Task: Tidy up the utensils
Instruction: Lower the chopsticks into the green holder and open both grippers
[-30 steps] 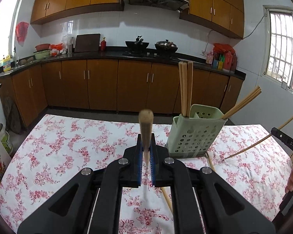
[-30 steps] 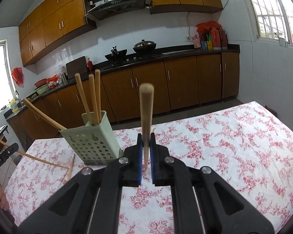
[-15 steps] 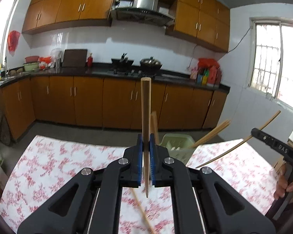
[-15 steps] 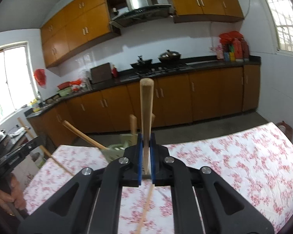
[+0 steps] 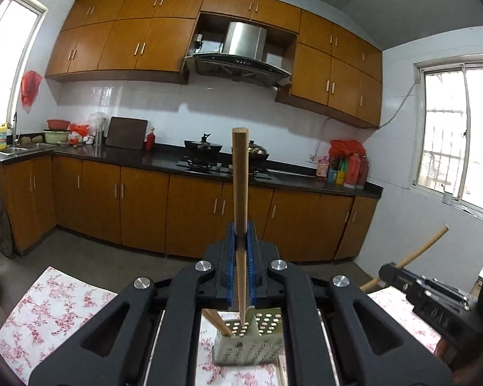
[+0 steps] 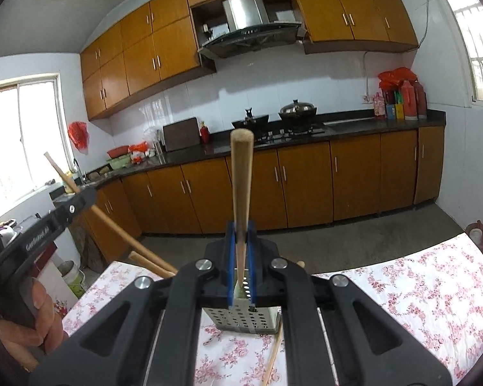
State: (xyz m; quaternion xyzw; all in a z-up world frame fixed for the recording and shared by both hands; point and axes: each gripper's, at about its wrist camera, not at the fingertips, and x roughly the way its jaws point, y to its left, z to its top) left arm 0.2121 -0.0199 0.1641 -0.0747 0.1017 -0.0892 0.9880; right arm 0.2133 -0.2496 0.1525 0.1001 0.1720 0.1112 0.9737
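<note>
My left gripper (image 5: 241, 234) is shut on a wooden chopstick (image 5: 240, 186) that stands upright, its thin tip hanging just above the pale green perforated holder (image 5: 257, 337). My right gripper (image 6: 240, 230) is likewise shut on an upright chopstick (image 6: 241, 186), above and in front of the same holder (image 6: 241, 318). Other chopsticks (image 6: 151, 262) lean out of the holder. Each gripper shows at the edge of the other's view: the right gripper (image 5: 434, 299) in the left wrist view, the left gripper (image 6: 48, 222) in the right wrist view. One loose chopstick (image 6: 273, 353) lies on the cloth beside the holder.
The table wears a floral cloth (image 6: 418, 289). A hand (image 6: 42, 315) grips the left tool's handle. Beyond the table are a bare floor, wooden cabinets and a dark counter (image 5: 128, 157) with pans. A bucket (image 6: 72, 278) stands by the table's left corner.
Both grippers have risen, each still carrying its chopstick. The holder has dropped from the middle of each view to below the jaws, and more of the wall cabinets shows.
</note>
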